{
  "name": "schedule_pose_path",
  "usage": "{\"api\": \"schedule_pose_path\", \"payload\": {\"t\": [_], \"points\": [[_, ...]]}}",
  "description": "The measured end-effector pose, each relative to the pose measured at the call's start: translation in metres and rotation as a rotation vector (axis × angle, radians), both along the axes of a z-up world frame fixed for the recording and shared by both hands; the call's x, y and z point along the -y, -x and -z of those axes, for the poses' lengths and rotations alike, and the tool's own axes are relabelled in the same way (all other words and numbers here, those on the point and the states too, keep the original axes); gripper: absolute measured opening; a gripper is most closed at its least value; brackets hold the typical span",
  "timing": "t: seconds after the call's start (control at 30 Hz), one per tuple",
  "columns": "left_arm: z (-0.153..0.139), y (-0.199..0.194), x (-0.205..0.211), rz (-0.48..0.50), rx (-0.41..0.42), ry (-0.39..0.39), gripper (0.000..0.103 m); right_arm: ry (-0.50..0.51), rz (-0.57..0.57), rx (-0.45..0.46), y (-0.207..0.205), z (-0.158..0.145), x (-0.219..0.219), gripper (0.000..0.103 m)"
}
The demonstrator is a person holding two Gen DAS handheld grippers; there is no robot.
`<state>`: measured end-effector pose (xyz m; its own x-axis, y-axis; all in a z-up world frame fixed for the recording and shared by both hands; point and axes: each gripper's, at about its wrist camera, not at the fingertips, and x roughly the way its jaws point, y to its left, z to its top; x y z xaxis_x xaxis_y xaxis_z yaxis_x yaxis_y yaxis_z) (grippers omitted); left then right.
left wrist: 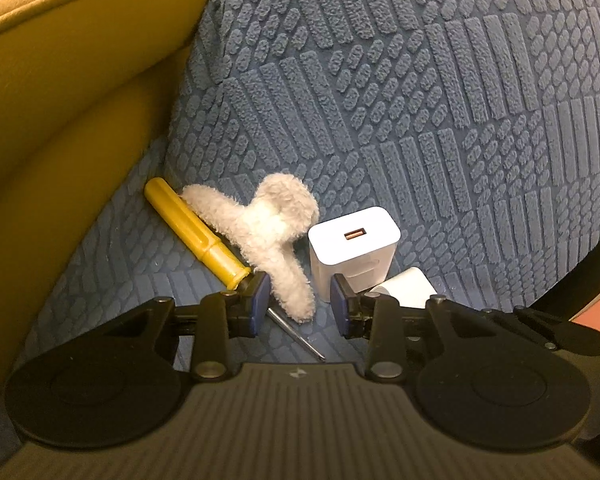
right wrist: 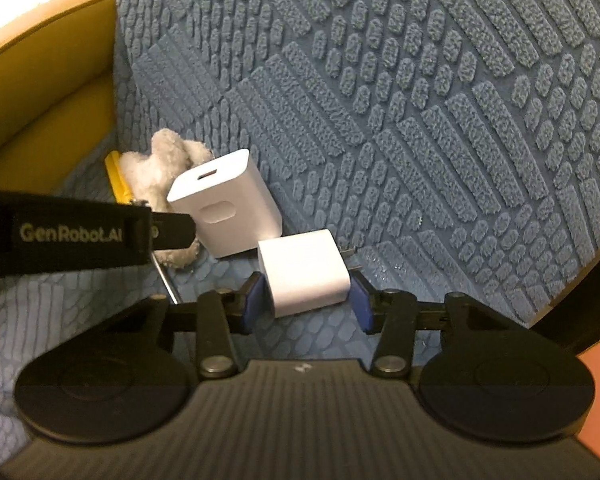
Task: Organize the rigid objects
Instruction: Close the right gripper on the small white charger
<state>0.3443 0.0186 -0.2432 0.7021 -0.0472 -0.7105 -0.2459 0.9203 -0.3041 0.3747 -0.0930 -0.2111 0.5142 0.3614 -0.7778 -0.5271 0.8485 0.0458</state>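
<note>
On a blue textured seat cover lie a yellow-handled screwdriver (left wrist: 192, 228), a white fluffy hair clip (left wrist: 268, 224), a large white USB charger (left wrist: 352, 248) and a small white plug cube (left wrist: 410, 290). My left gripper (left wrist: 299, 300) stands open just above the seat. One fluffy leg of the clip and the screwdriver's metal shaft lie between its fingers, and its pads do not press on them. My right gripper (right wrist: 306, 300) is open around the small plug cube (right wrist: 304, 276), pads close beside its two sides. The large charger (right wrist: 228, 200) stands behind it.
A blue textured cushion (left wrist: 420, 80) leans upright right behind the objects. The yellow leather sofa arm (left wrist: 60, 120) curves along the left. The black side of the left tool (right wrist: 80, 232) crosses the right wrist view and hides part of the clip (right wrist: 160, 168) and screwdriver (right wrist: 116, 176).
</note>
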Motion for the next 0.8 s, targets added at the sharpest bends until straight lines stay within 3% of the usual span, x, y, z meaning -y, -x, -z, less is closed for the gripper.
{"api": "schedule_pose_path", "payload": {"t": [0.03,0.13,0.43,0.63,0.8], "points": [[0.000,0.002,0.005,0.005,0.001,-0.003,0.040,0.005,0.002,-0.001,0.000,-0.003,0.003,0.049],[0.002,0.002,0.011,0.004,-0.004,-0.032,0.021,0.007,0.008,-0.011,-0.001,-0.006,0.004,0.049],[0.007,0.000,0.009,-0.003,-0.007,-0.002,0.015,-0.004,0.023,-0.024,0.018,-0.015,0.015,0.047],[0.010,-0.006,-0.014,0.001,-0.024,0.039,0.005,0.011,0.025,-0.001,0.036,-0.026,0.023,0.046],[-0.003,0.008,-0.030,-0.001,0.000,0.047,0.000,0.015,0.037,0.001,0.053,-0.033,0.036,0.046]]}}
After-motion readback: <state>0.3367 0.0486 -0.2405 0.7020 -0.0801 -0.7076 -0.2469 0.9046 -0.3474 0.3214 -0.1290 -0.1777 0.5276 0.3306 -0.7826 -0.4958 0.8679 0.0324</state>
